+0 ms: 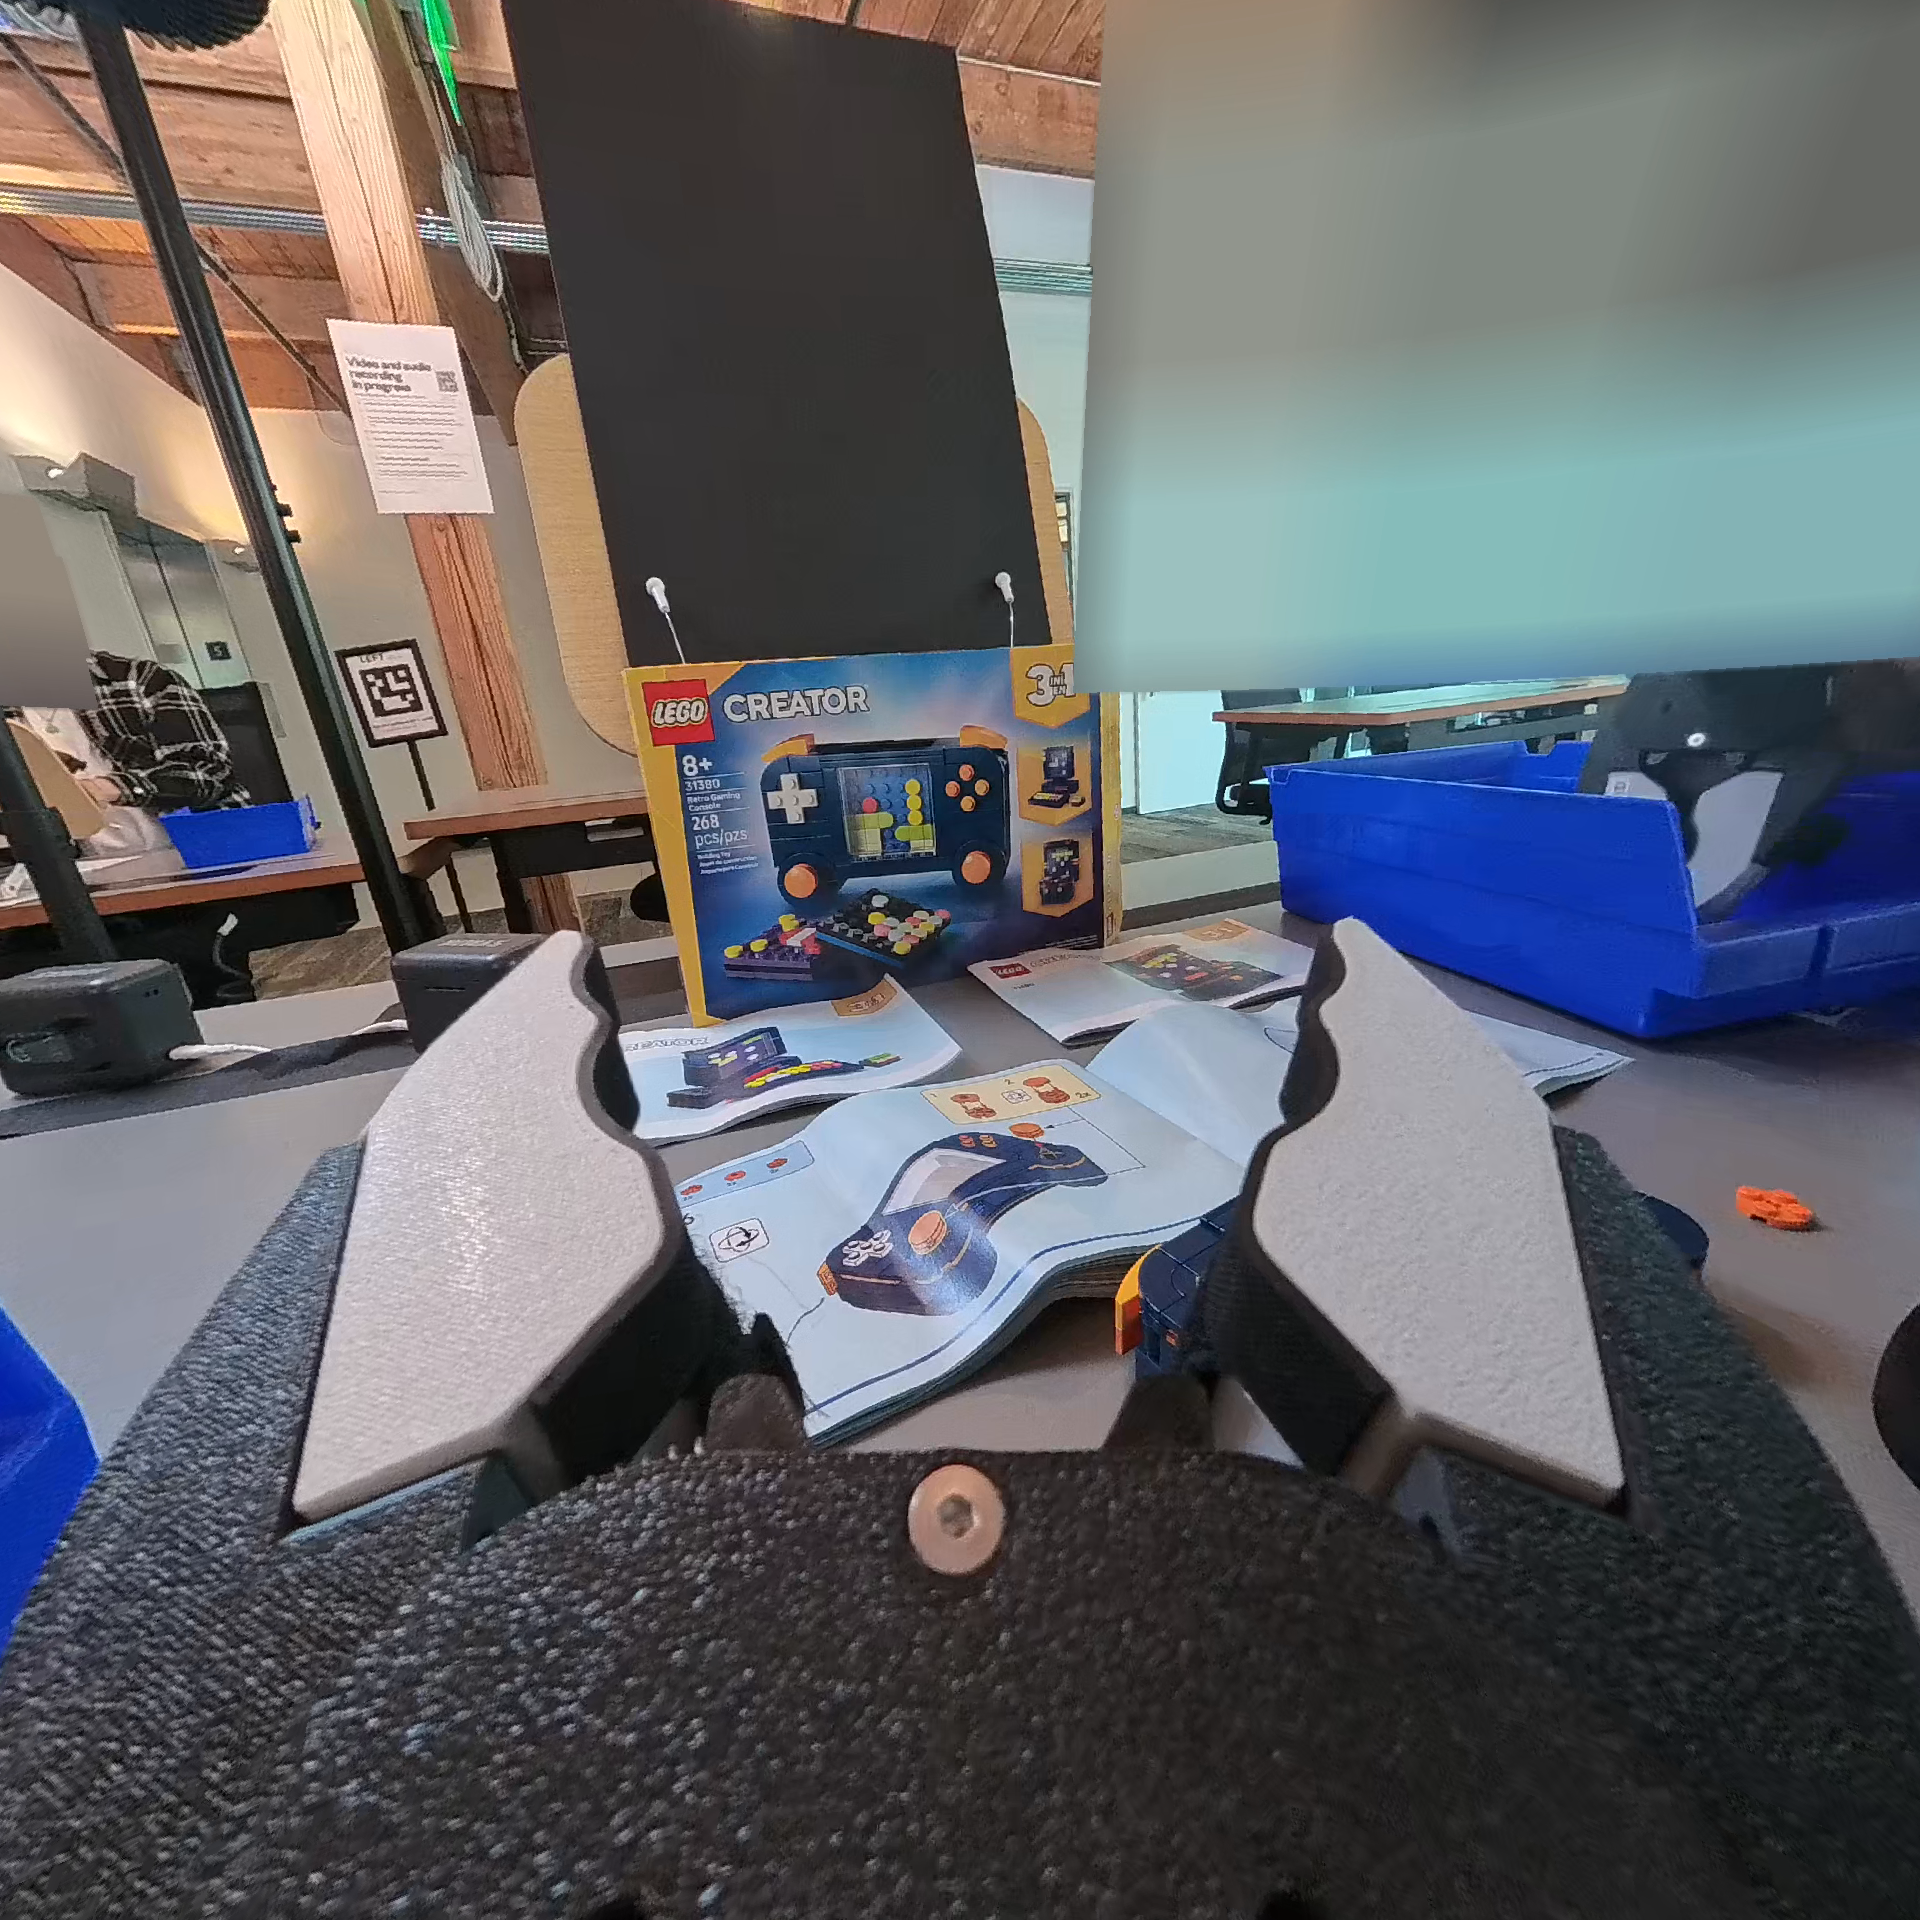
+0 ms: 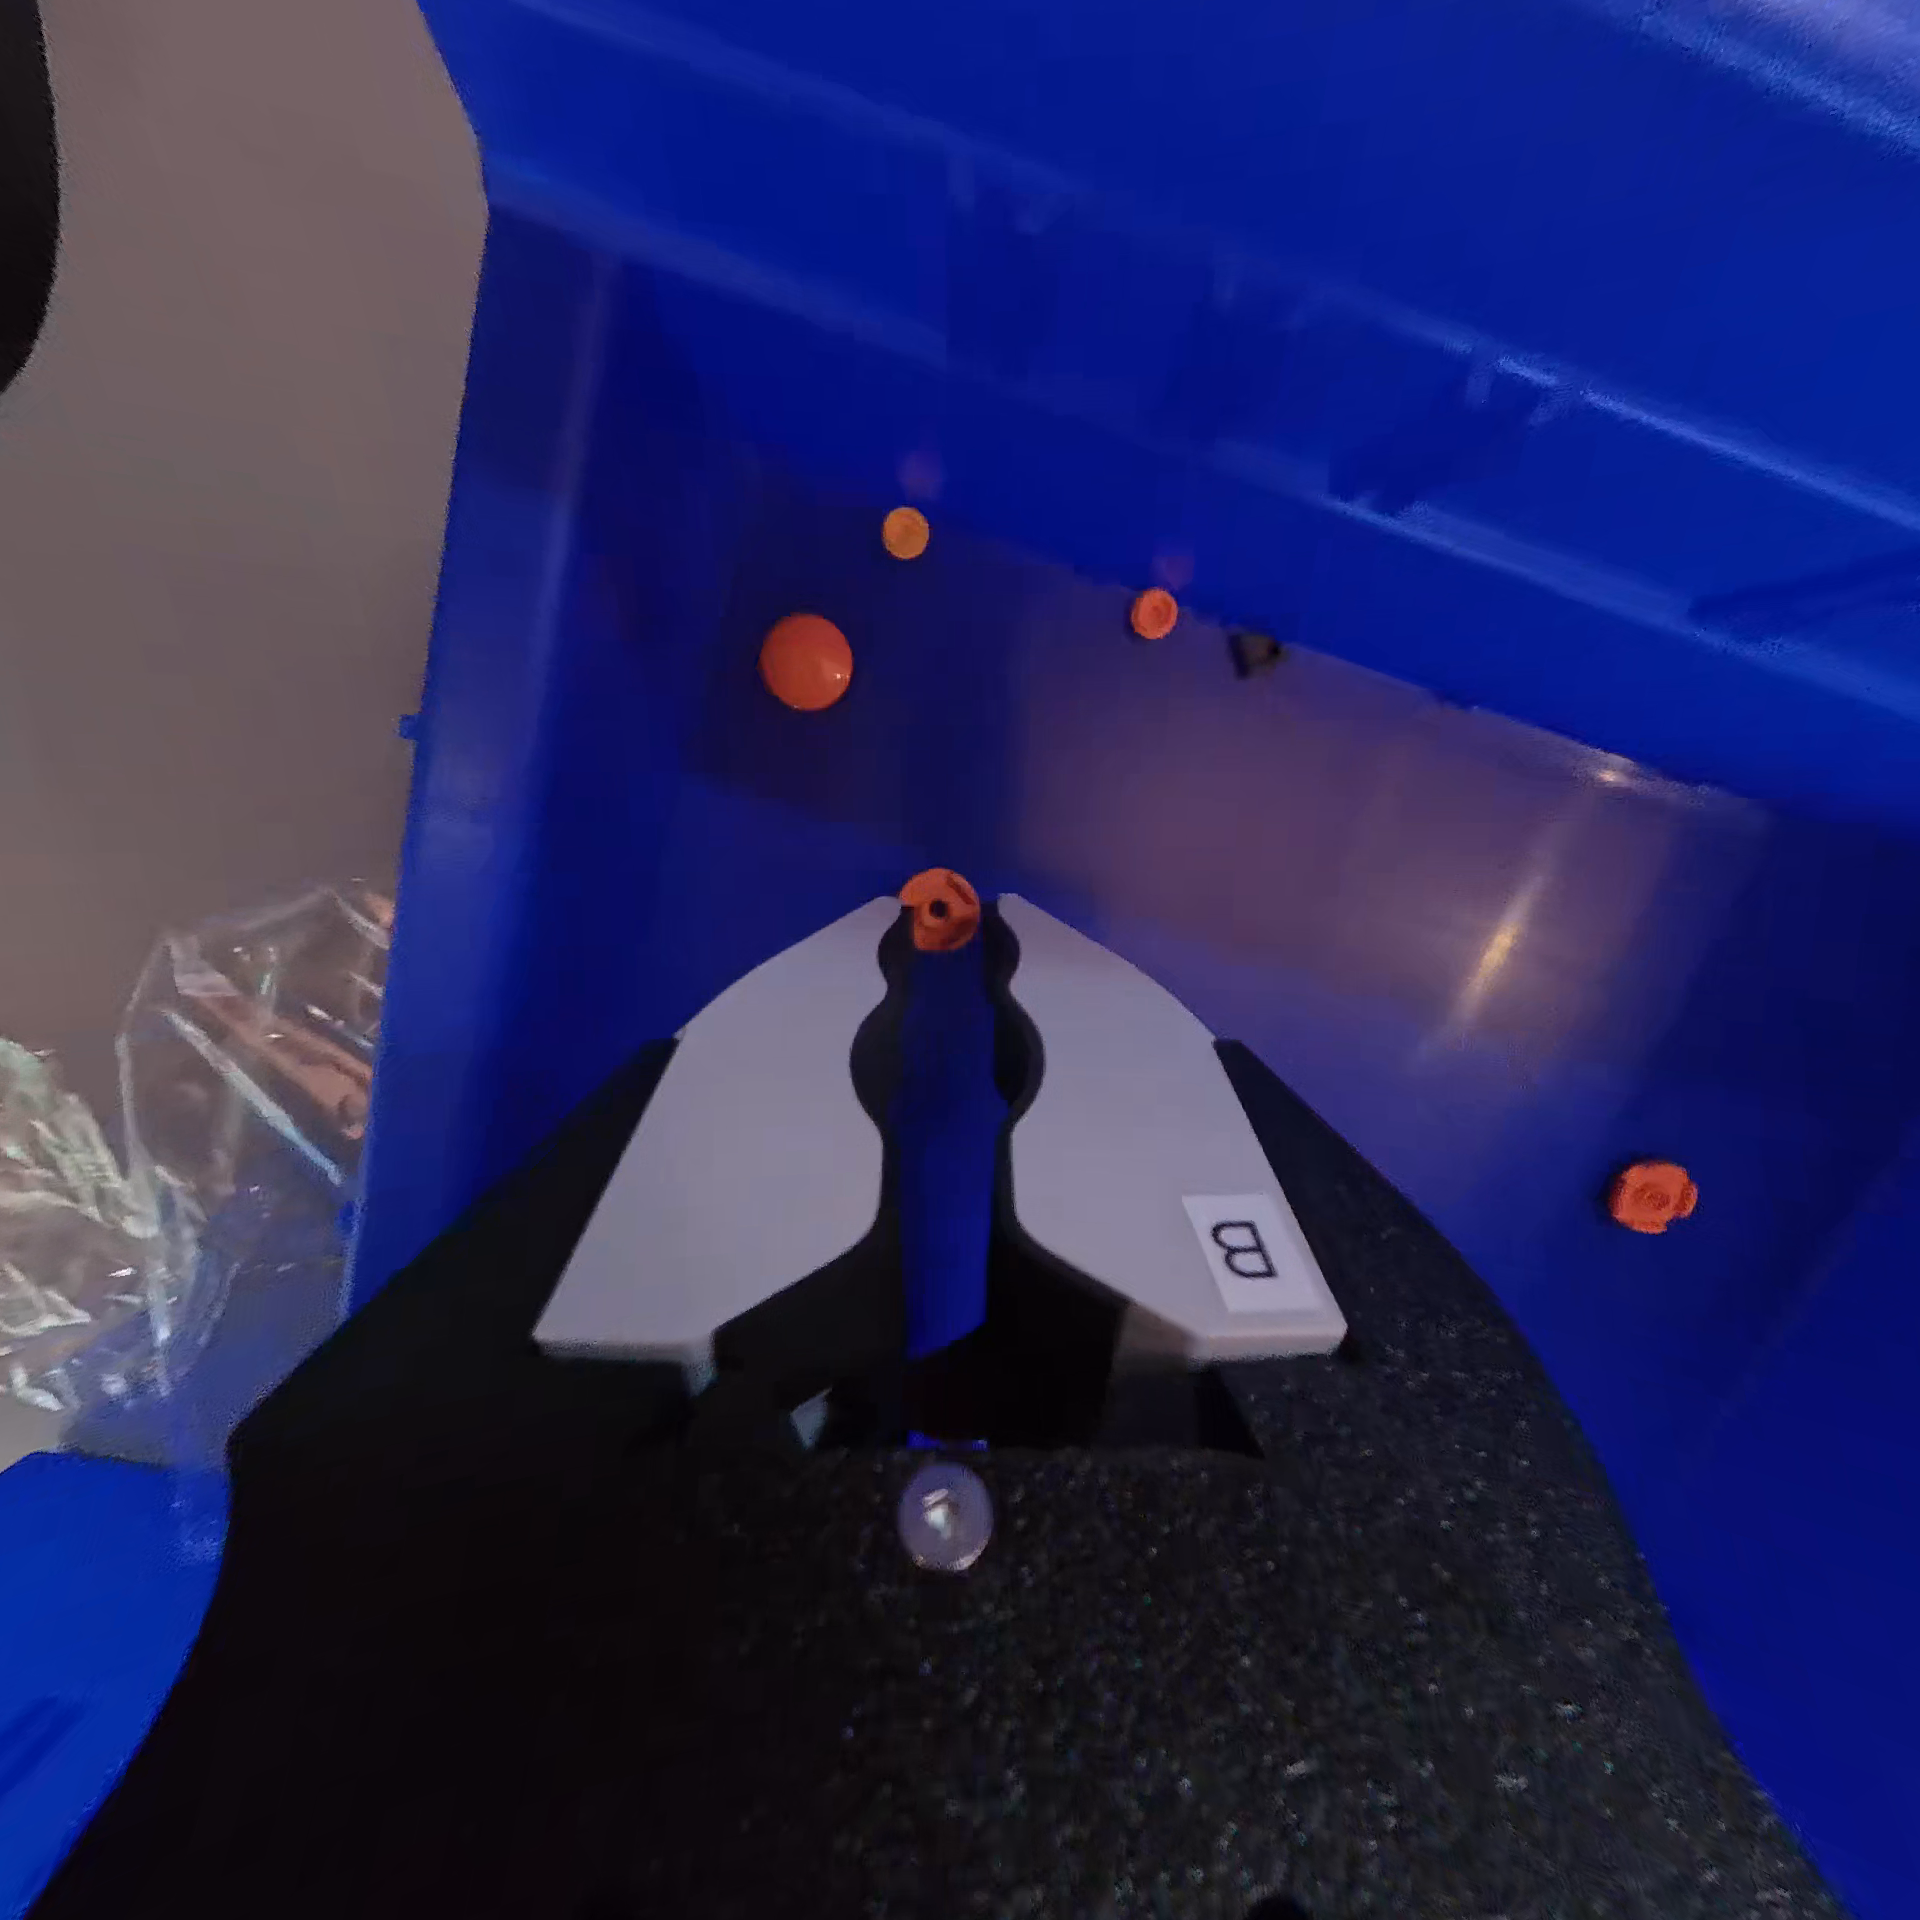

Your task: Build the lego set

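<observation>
My right gripper (image 2: 940,920) is inside the blue bin (image 2: 1351,312), shut on a small orange round piece (image 2: 938,902) pinched at its fingertips. More orange pieces lie on the bin floor: a smooth dome (image 2: 805,662), two small rounds (image 2: 905,533) (image 2: 1153,613) and a studded one (image 2: 1652,1197). My left gripper (image 1: 961,977) is open and empty, low over the open instruction booklet (image 1: 935,1195). A dark blue and orange model (image 1: 1169,1288) sits partly hidden behind its right finger. The right gripper also shows in the left wrist view (image 1: 1745,800), reaching into the bin (image 1: 1475,862).
The set's box (image 1: 873,821) stands behind the booklet, with two more booklets (image 1: 790,1060) (image 1: 1143,977) in front of it. A loose orange piece (image 1: 1774,1207) lies on the grey table at the right. A clear plastic bag (image 2: 208,1091) lies beside the bin. A small dark piece (image 2: 1252,652) lies in the bin. Tip to tip, the grippers are about 45 cm apart. The left gripper is farther from the smooth dome (image 2: 805,662), some 35 cm, than the right, some 5 cm.
</observation>
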